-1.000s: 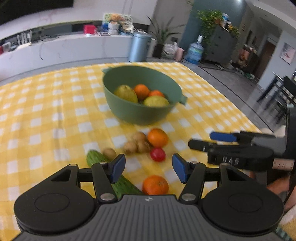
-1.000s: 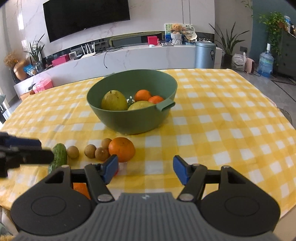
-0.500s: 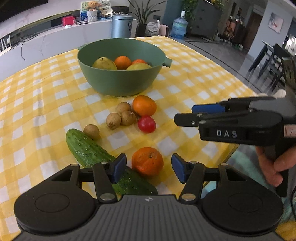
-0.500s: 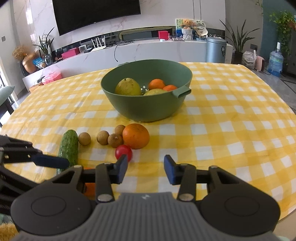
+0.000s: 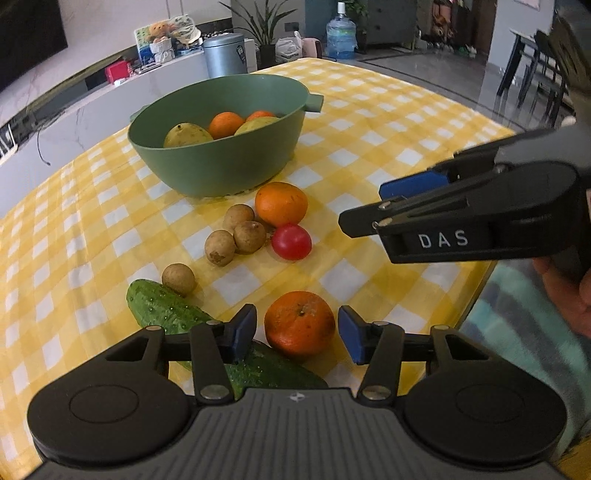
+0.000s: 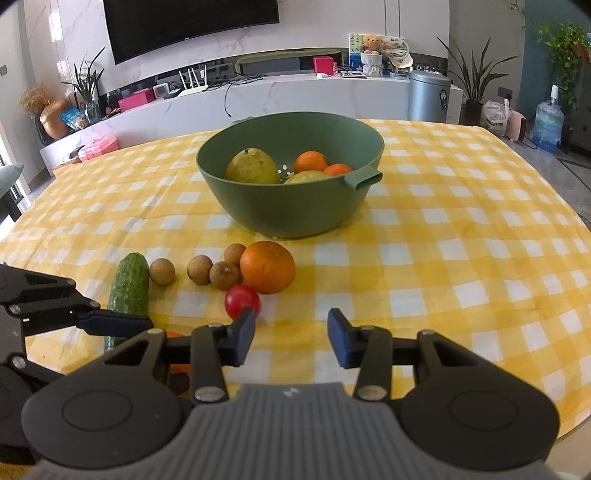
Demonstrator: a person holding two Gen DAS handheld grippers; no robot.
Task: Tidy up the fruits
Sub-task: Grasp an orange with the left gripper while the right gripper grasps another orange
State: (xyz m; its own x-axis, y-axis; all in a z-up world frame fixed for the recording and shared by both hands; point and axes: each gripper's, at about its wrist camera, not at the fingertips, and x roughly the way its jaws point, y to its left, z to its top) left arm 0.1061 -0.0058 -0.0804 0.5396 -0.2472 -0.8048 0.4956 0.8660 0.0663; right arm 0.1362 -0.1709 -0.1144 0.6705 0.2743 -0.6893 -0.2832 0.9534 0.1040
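White letters "DAS" mark the side of the right gripper (image 5: 391,199), whose jaws stand apart and empty above the yellow checked tablecloth (image 5: 369,122). Left gripper (image 5: 297,334) is closing around a dimpled orange (image 5: 300,325), pads not yet touching it. A cucumber (image 5: 166,308), tomato (image 5: 291,242) and second orange (image 5: 281,204) lie before the green bowl (image 5: 221,162).

A yellow-and-white checked cloth (image 6: 461,236) covers the table. Behind it runs a white marble counter (image 6: 280,96) carrying a red box (image 6: 325,65), a teddy bear (image 6: 373,42) and a router (image 6: 194,82). A grey bin (image 6: 429,96) stands at its right end. A dark TV (image 6: 188,26) hangs above. A water jug (image 6: 549,125) sits on the floor at right.
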